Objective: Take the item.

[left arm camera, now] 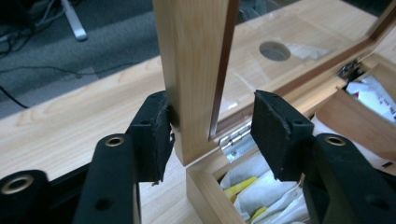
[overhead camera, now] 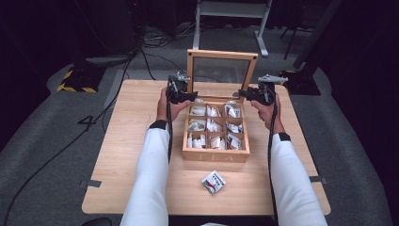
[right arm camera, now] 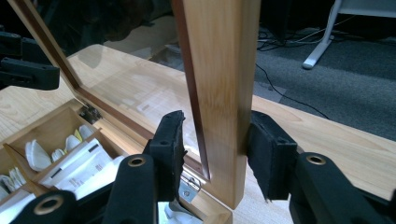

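Note:
A wooden tea box (overhead camera: 215,155) stands mid-table with its glass-paned lid (overhead camera: 222,55) raised upright. Its compartments hold several tea bags (overhead camera: 211,126). My left gripper (overhead camera: 187,96) straddles the lid's left side rail (left arm camera: 194,70) just above the hinge (left arm camera: 233,140); the outer pad (left arm camera: 156,135) touches the wood while the inner pad (left arm camera: 273,130) stands off it. My right gripper (overhead camera: 244,94) straddles the right side rail (right arm camera: 219,70); its outer pad (right arm camera: 268,154) rests on the wood and the inner pad (right arm camera: 170,144) sits a little off the glass side.
One loose tea packet (overhead camera: 213,181) lies on the wooden table (overhead camera: 131,141) in front of the box. The person's white-sleeved forearms flank the box. Cables and a desk frame (overhead camera: 230,12) lie on the floor beyond the table.

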A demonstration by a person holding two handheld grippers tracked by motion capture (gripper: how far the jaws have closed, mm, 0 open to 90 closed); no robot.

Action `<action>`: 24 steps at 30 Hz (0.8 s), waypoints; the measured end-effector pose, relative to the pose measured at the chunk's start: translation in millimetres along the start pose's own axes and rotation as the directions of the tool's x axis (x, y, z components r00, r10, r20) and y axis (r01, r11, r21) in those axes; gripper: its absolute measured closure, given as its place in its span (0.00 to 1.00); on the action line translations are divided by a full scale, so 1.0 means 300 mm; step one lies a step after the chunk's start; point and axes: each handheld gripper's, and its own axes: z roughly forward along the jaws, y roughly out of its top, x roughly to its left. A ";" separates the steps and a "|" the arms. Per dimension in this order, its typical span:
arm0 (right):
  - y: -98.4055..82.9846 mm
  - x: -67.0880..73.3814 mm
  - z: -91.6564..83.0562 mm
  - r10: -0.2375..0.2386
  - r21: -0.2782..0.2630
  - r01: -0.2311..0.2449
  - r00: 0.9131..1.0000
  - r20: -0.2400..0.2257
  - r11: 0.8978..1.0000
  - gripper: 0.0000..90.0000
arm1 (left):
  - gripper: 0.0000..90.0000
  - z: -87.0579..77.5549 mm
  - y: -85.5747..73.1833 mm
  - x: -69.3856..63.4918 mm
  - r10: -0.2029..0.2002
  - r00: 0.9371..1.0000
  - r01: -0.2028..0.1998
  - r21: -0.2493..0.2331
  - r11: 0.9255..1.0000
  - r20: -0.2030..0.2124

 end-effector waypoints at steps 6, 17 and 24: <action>0.015 0.012 -0.015 -0.015 0.001 0.015 1.000 0.017 1.000 0.68 | 0.58 -0.043 0.020 0.000 0.007 1.000 -0.007 -0.034 0.999 -0.002; 0.028 0.028 -0.052 -0.017 -0.002 0.018 1.000 0.013 1.000 0.68 | 0.60 -0.098 0.054 -0.028 0.031 0.999 -0.032 -0.046 0.998 -0.020; 0.045 0.063 -0.080 -0.070 0.022 0.070 0.997 0.033 0.997 0.65 | 0.64 -0.142 0.063 -0.038 0.029 1.000 -0.030 -0.068 0.997 -0.009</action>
